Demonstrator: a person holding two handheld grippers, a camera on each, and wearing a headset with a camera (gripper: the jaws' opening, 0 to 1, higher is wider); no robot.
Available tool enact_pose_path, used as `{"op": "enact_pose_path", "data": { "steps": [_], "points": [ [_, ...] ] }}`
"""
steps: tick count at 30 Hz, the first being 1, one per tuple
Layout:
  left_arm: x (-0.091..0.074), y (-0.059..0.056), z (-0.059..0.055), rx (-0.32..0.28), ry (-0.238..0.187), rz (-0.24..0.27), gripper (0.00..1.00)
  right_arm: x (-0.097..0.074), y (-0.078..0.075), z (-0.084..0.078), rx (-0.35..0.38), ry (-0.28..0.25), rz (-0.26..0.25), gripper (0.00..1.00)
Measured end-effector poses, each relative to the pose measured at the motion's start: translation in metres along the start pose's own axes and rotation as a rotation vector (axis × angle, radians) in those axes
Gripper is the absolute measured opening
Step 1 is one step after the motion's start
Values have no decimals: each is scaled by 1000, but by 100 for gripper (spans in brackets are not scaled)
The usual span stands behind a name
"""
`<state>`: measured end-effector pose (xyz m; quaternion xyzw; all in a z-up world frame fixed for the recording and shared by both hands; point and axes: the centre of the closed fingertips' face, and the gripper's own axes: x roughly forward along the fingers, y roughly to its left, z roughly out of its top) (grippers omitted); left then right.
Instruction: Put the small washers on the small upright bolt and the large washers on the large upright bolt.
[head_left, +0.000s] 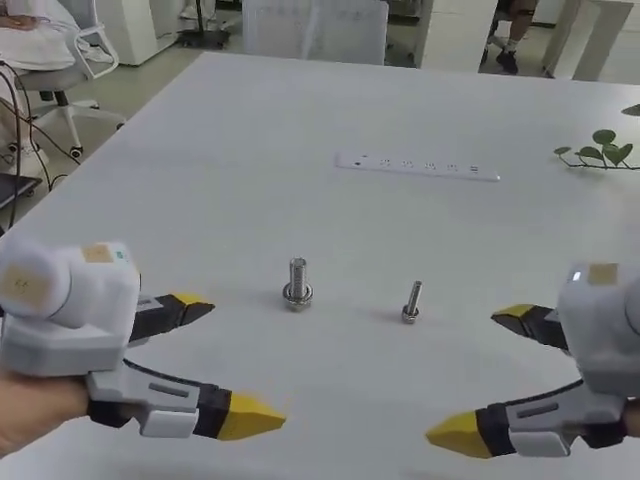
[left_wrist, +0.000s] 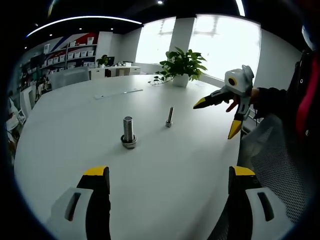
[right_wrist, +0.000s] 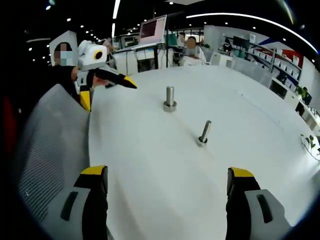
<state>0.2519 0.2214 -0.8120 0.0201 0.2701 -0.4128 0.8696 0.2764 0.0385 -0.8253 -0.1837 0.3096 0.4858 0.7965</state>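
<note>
Large bolt (head_left: 297, 282) and small bolt (head_left: 412, 300) upright side by side, apart, on smooth matte white table (head_left: 300, 130). Left gripper (head_left: 240, 358) and right gripper (head_left: 465, 375), white shells with tapered yellow tips, spread wide, clasping nothing. Large bolt thick, threaded steel, wider ring at base; small bolt slim, thin collar at foot

Washers (head_left: 297, 297) at large bolt (head_left: 297, 272) base: count too small to tell. Right gripper (head_left: 462, 376) body cut by head view's right edge.
</note>
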Motion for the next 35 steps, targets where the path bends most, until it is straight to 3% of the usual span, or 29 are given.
{"op": "enact_pose_path", "data": {
  "steps": [4,12,15,35],
  "points": [
    [-1,-2,1,-9,-21,-8,100,-3,-3,6,23,-41,-11,100],
    [0,-1,1,-6,-20,-8,100,-2,-2,7,28,-50,-14,100],
    [0,0,4,-4,-39,-5,100,-3,-3,11,41,-82,-19,100],
    [2,0,2,-20,-26,-15,100,-5,0,9,44,-81,-23,100]
  ]
}}
